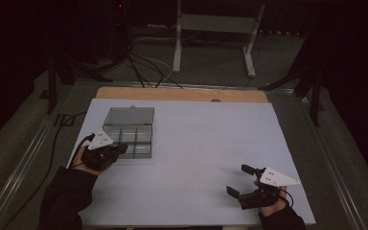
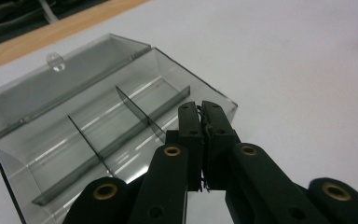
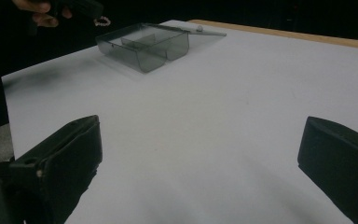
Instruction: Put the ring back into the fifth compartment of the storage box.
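Observation:
A smoky clear plastic box (image 1: 128,132) with inner dividers stands at the left of the white table top (image 1: 196,153), and its lid lies open toward the far side. My left gripper (image 1: 123,148) hovers at the box's near left corner. In the left gripper view its jaws (image 2: 200,105) are shut over the box (image 2: 98,126), with a small thin wiry thing (image 2: 205,125) pinched between the pads. In the right gripper view a small pale curl (image 3: 101,21) hangs at that gripper's tip (image 3: 93,10). My right gripper (image 1: 237,178) rests open near the front right, nothing between its fingers (image 3: 200,128).
A wooden strip (image 1: 182,94) runs along the table's far edge. Beyond it stand a white metal frame (image 1: 215,24) and cables on the floor (image 1: 143,67). Metal rails run along both sides of the table. The box (image 3: 144,46) is far from my right gripper.

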Demonstrator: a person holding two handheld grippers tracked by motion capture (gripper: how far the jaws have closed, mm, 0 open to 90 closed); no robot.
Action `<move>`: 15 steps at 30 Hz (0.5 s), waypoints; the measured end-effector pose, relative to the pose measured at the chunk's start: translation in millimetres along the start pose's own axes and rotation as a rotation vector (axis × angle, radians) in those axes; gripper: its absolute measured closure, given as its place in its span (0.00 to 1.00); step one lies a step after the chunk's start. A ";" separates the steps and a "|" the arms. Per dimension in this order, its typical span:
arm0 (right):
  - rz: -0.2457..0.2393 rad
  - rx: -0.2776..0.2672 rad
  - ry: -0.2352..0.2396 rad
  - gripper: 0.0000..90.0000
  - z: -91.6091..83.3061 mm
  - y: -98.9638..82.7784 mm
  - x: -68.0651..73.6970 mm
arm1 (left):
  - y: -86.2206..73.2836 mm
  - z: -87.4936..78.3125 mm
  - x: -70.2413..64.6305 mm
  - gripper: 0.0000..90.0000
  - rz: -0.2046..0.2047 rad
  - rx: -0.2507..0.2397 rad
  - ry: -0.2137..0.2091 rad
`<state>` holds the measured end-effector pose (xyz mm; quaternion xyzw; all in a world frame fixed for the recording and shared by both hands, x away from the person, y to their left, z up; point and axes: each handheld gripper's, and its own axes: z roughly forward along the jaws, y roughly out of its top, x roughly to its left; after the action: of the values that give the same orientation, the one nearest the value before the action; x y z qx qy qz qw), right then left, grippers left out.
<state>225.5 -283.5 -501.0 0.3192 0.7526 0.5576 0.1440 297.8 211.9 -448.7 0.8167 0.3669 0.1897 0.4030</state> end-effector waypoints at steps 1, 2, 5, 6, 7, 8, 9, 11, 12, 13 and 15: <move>0.001 0.000 0.000 0.00 -0.1 0.0 -0.1 | 0.9 1.0 -0.5 1.00 0.002 0.000 0.003; 0.001 0.000 0.001 0.00 -0.1 0.0 -0.2 | 1.8 2.1 -0.7 1.00 0.004 0.000 0.010; 0.001 0.000 0.002 0.00 0.0 -0.2 -0.3 | 4.1 5.3 0.3 1.00 0.003 -0.003 0.012; 0.001 0.001 0.002 0.00 0.0 -0.2 -0.2 | 4.6 6.7 1.0 1.00 0.003 -0.005 0.014; 0.001 0.001 0.001 0.00 -0.1 -0.1 0.0 | 4.9 7.8 2.3 1.00 0.004 -0.002 0.014; 0.001 0.001 0.001 0.00 -0.2 -0.1 0.1 | 4.8 9.3 3.2 1.00 -0.001 -0.004 0.017; 0.001 0.001 0.001 0.00 -0.2 -0.1 0.1 | 4.7 10.5 4.6 1.00 0.000 -0.001 0.018; 0.002 0.000 0.001 0.00 -0.4 -0.1 0.1 | 4.0 13.6 7.4 1.00 -0.008 0.001 0.023; 0.002 0.000 0.001 0.00 -0.4 -0.2 0.0 | 3.7 15.1 9.2 1.00 -0.015 0.003 0.018; 0.001 0.000 0.001 0.00 -0.3 -0.3 -0.3 | 3.5 16.9 10.4 0.99 -0.017 0.005 0.020; 0.001 0.001 0.001 0.00 -0.3 -0.2 -0.1 | 3.2 20.1 13.0 1.00 -0.019 0.007 0.026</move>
<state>225.3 -283.9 -501.1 0.3193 0.7528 0.5576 0.1430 319.9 210.0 -458.2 0.8120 0.3804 0.1955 0.3972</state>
